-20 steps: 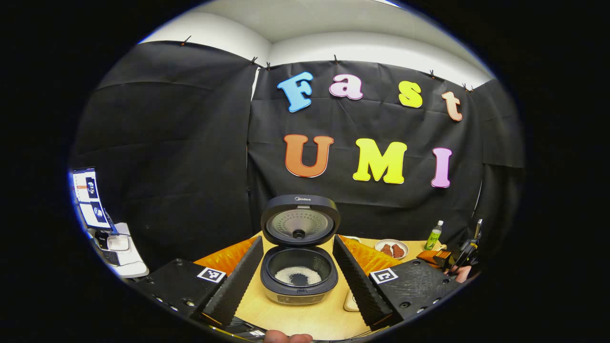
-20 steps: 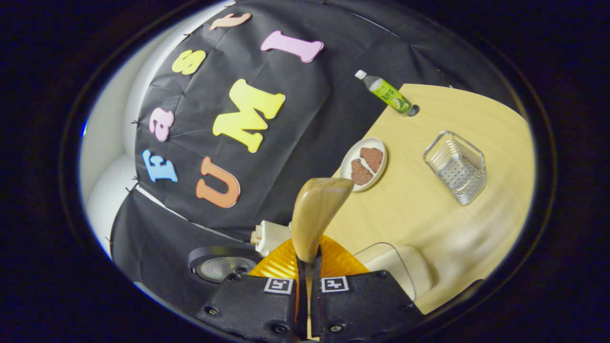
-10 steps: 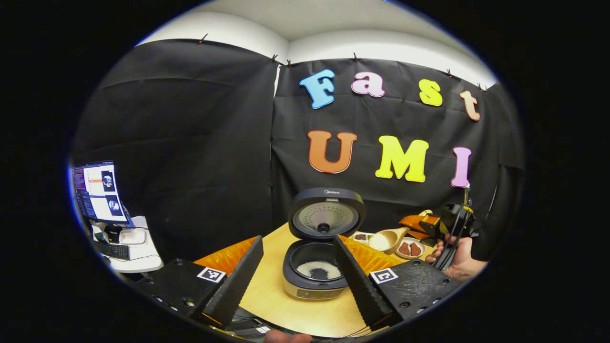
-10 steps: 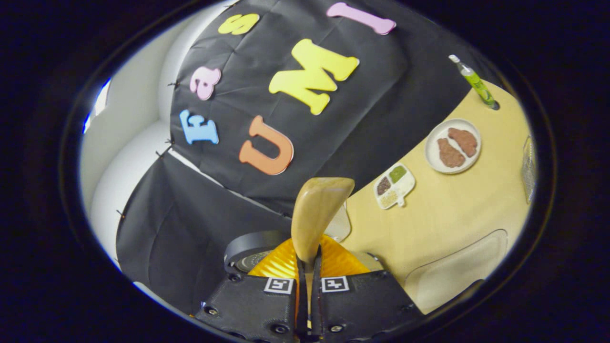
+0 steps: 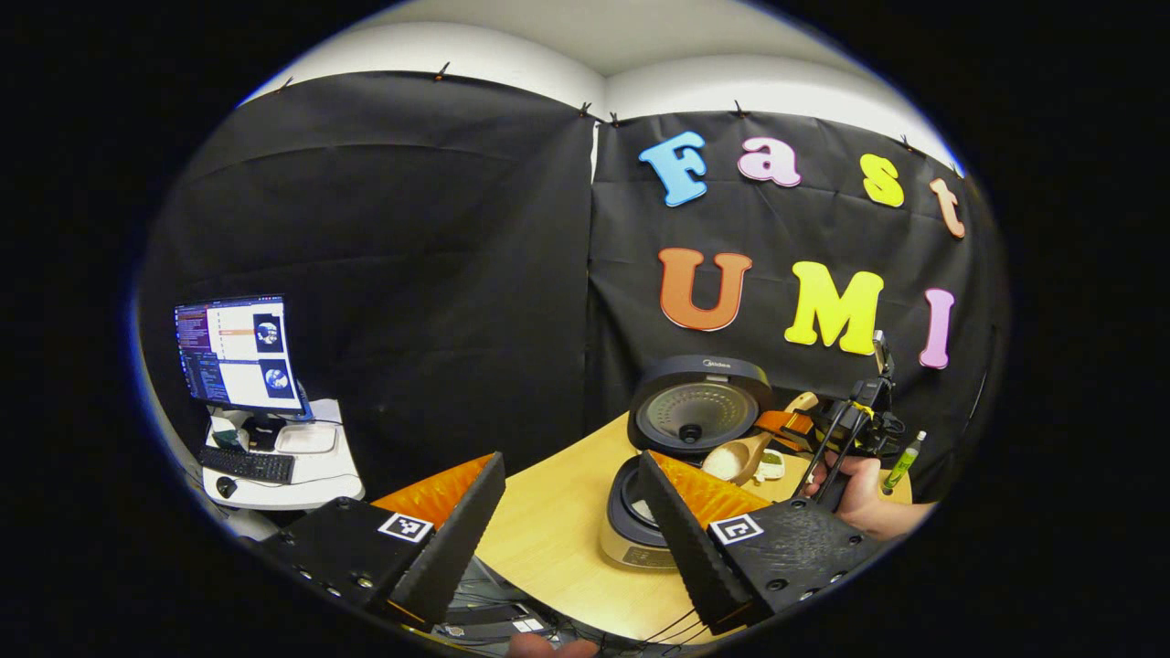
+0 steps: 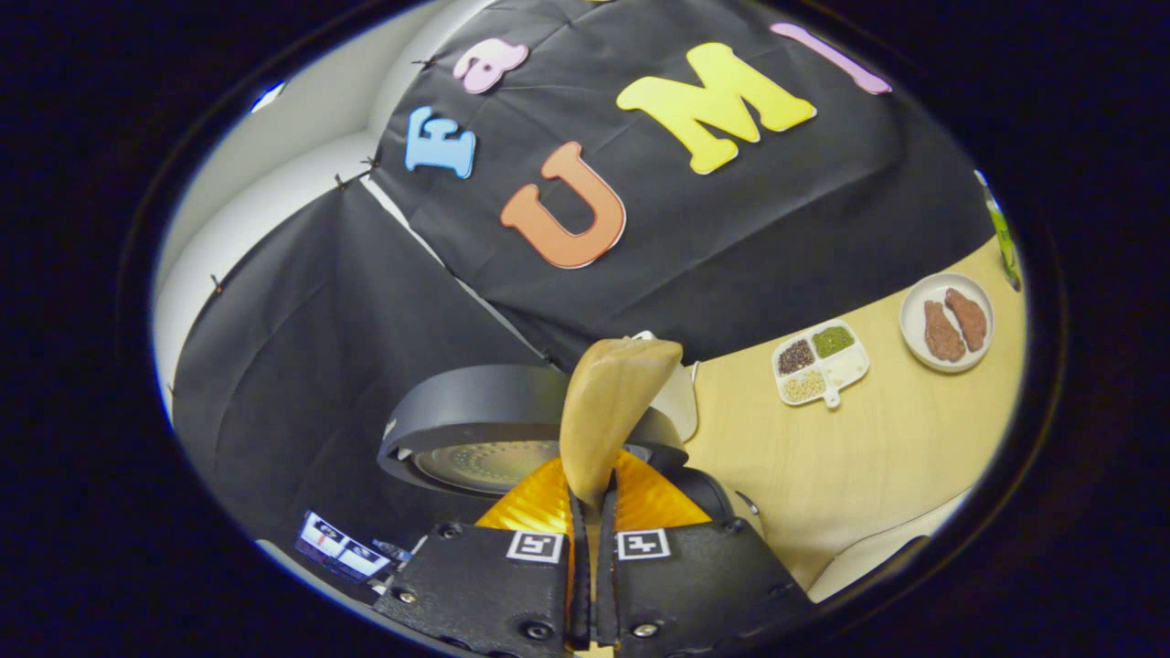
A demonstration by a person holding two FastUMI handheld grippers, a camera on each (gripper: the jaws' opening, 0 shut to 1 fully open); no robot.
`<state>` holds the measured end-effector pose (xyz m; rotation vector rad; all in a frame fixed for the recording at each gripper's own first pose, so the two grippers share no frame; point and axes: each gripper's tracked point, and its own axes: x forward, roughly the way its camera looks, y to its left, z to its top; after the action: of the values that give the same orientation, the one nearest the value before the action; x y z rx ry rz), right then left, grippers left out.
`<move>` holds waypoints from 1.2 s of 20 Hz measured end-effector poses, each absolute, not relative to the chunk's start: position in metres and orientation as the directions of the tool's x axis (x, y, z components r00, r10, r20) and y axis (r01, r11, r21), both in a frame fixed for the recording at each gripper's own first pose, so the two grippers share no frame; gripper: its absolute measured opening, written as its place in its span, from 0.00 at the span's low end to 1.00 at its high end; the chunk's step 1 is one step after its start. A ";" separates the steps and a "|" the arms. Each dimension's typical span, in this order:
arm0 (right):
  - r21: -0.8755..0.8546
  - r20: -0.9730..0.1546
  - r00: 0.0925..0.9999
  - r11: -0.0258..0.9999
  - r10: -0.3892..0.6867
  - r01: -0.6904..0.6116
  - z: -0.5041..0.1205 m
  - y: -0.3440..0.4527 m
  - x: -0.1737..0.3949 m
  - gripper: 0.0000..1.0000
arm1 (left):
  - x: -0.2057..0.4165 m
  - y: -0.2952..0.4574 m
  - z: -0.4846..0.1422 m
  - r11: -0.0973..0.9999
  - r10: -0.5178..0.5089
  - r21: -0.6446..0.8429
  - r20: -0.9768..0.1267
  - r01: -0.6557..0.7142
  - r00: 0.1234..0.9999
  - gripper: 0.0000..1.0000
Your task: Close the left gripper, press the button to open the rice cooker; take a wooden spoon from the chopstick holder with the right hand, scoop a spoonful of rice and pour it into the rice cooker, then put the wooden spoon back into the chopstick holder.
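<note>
Swinging left since a second ago, left hand-held gripper with fingers apart, holding nothing. One rice cooker now at right on the counter, lid up. Right hand-held gripper clamped on one wooden spoon, bowl of rice now over the cooker. Two food plates beyond.

The rice cooker stands on the desk with its lid raised upright at the far side, a wall behind the pot opening. The wooden spoon, clamped in the right gripper, hangs just above the pot's right rim. Left of the cooker the desk is bare, giving open passage. In the right gripper view, a divided dish and a plate sit well apart to the right, bare desk between.
</note>
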<state>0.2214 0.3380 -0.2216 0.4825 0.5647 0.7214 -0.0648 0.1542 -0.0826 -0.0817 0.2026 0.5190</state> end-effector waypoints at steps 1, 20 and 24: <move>0.569 -0.312 0.618 0.663 0.722 -0.487 -0.222 0.341 0.220 0.08 | -0.066 0.156 -0.082 0.861 0.490 -0.030 -0.216 -0.508 0.845 0.95; 0.145 -0.260 0.672 0.716 0.694 -0.683 -0.218 0.356 0.207 0.08 | -0.079 0.175 -0.075 0.850 0.511 -0.033 -0.190 -0.526 0.838 0.95; 0.034 -0.230 0.673 0.697 0.703 -0.716 -0.211 0.359 0.204 0.08 | -0.078 0.172 -0.075 0.858 0.498 -0.032 -0.184 -0.512 0.847 0.95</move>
<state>0.2043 0.3586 -0.2114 -0.0603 0.2333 0.7994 -0.0782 0.1724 -0.0753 -0.0813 0.1722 0.5333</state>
